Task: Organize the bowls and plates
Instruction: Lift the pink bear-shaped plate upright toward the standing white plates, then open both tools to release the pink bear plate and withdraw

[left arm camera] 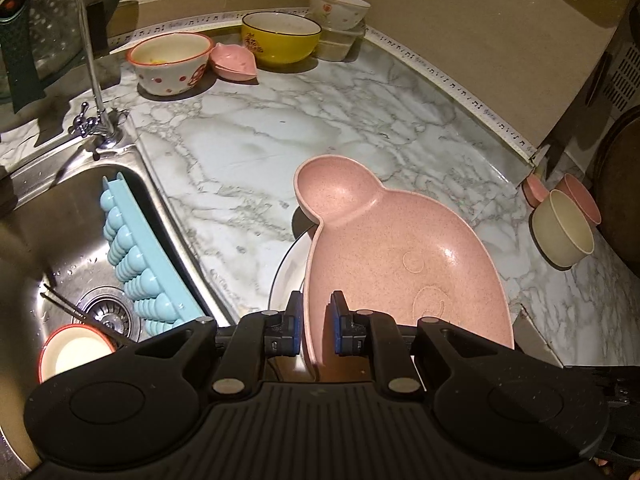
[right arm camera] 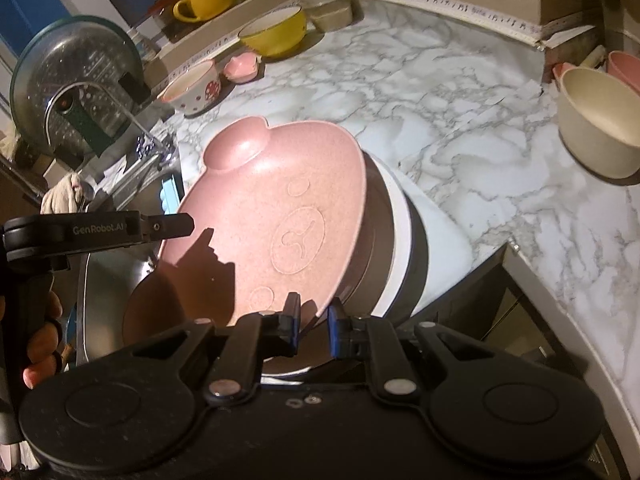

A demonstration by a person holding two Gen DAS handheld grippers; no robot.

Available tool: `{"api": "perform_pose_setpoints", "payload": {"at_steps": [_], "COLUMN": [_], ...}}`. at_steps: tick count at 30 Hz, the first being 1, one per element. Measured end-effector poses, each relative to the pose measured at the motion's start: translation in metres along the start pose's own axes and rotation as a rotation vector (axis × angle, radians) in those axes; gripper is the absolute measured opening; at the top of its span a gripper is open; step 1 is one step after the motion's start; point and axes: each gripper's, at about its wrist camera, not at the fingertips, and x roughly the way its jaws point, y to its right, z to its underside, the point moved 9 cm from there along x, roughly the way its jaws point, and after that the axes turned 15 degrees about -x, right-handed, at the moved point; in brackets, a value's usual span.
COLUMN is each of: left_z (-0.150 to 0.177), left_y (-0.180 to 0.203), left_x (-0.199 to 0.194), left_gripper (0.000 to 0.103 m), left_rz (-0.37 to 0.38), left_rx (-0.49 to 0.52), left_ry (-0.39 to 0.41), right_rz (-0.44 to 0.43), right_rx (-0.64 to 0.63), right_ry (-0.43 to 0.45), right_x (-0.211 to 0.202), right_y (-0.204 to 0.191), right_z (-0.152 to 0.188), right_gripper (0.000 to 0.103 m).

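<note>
Speckled pink plate, grey-veined white marble counter, yellow bowl

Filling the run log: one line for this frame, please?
stage: carrying | left gripper: shut on pink plate rim | right gripper: shut on plate rim | plate: tilted over white plate | place: counter edge

The pig-shaped plate lies tilted at the marble counter's front edge, over a round plate. At nine o'clock from it is the sink, an ice tray inside. At eleven stands a dotted bowl; at three, a cup.
</note>
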Motion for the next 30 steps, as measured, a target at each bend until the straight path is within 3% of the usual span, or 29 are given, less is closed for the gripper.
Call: {"api": "perform_pose_setpoints", "payload": {"at_steps": [14, 30], "left_z": [0.003, 0.000], "left_y": [-0.011, -0.009], "left_x": [0.004, -0.009], "left_gripper": [0.013, 0.014], "left_rz": [-0.033, -0.064], "left_rx": [0.003, 0.048], "left_ry": [-0.011, 0.014], "right_rz": [-0.019, 0.017], "right_rx": [-0.001, -0.040], "right_ry": [-0.046, 0.024], "right_x": [0.014, -0.004], "right_y": [-0.010, -0.004], "right_z": [0.004, -0.008], "right_gripper": [0.014, 0.035]}}
